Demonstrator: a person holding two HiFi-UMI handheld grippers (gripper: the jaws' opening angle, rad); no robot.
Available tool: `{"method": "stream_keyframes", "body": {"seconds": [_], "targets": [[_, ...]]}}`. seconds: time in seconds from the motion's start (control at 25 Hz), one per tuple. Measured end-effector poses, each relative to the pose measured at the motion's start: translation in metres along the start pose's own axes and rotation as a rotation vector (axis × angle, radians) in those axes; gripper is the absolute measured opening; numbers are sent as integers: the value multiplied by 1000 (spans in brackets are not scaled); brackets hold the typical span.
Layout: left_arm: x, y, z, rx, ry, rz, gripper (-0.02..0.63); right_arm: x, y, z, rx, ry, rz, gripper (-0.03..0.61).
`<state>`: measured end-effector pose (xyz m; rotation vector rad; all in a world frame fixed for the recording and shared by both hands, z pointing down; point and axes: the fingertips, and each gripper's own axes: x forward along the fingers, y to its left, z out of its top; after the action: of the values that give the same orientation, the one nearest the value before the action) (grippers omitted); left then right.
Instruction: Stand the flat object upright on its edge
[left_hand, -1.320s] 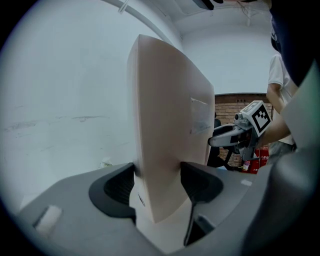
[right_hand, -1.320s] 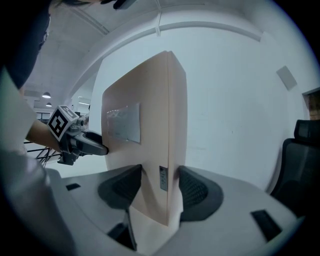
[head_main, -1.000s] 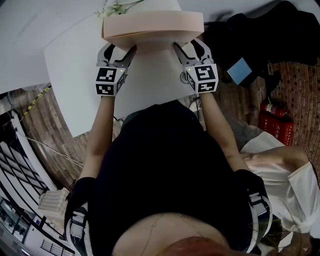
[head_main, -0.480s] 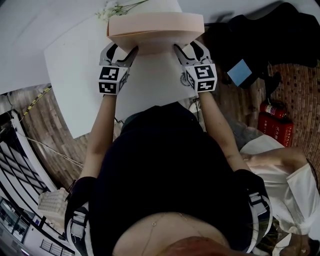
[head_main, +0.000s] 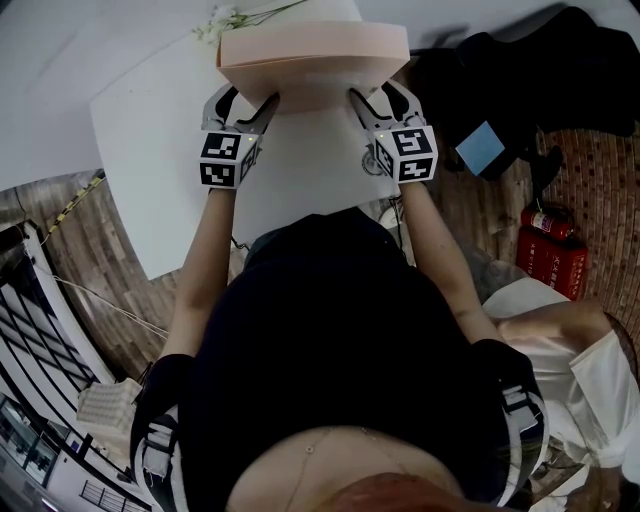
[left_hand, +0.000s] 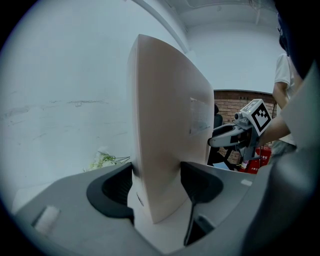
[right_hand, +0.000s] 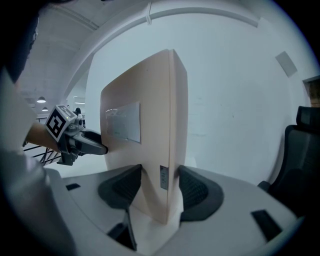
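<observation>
Slab (head_main: 312, 55), peach-coloured and flat, stood upright on the white table (head_main: 150, 150) at its far side. Long axis ran left to right between the two grippers; broad faces turned toward and away from the person, thin top edge up. Lower edge sat down at the table top; actual contact not resolvable.

Left gripper (head_main: 240, 105) clamped the slab's left end, jaws set wide with one pad on each broad face. Right gripper (head_main: 380, 100) held the right end the same way.

Surroundings: sprig of small white flowers (head_main: 225, 18) on the table just behind the slab's left end. Off the table to the right, a black chair (head_main: 540, 60), a blue square item (head_main: 480, 143) and a red fire extinguisher (head_main: 548, 262). Nothing lay between the slab and the person.

Only the right gripper view showed a pale rectangular label (right_hand: 122, 122) on the near face and a small sticker (right_hand: 163, 177) on the end edge. The head view showed neither
</observation>
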<state>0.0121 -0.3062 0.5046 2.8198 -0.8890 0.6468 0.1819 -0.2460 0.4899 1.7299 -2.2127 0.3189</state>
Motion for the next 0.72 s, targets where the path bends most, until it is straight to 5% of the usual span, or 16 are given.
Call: {"method": "stream_keyframes", "body": {"seconds": [0.72], "targets": [[2,1,6,-2,11,-28,327,5,3,-1,4,42,38,247]]}}
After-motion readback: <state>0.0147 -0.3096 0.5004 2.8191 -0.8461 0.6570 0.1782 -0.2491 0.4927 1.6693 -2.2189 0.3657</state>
